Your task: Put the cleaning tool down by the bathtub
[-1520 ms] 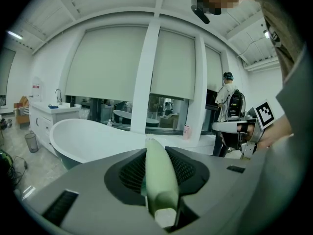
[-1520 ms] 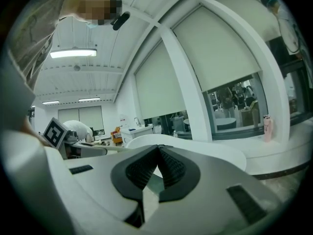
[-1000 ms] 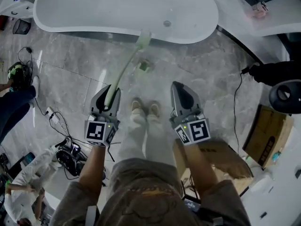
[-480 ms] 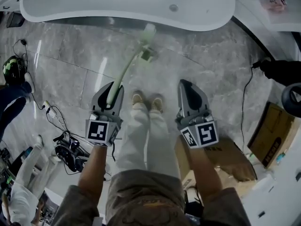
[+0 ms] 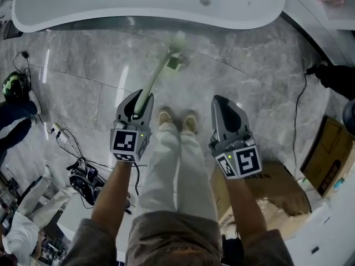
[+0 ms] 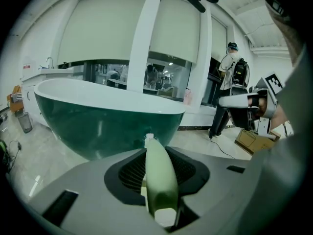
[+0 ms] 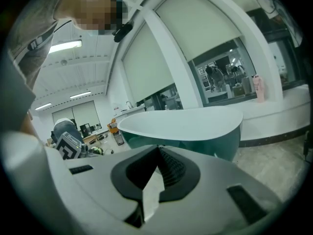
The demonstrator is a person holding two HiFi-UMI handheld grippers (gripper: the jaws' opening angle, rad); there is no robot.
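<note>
Glossy white bathtub [image 5: 83, 18] over polished marble floor [image 5: 83, 65].

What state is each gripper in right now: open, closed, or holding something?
Left gripper: jaws closed on the handle of the pale green cleaning tool.
Right gripper: jaws closed, holding nothing.

Grey left tool [image 5: 141, 95] and right tool [image 5: 219, 101] carry black-and-white marker cubes [image 5: 126, 143]; the person wears cream trousers [image 5: 177, 170], tan shoes [image 5: 165, 118].

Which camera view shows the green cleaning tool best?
Head view: the cleaning tool shows full length, from the left gripper to its head near the bathtub. Left gripper view shows only the handle, foreshortened, clamped between the jaws. Right gripper view shows none.
</note>
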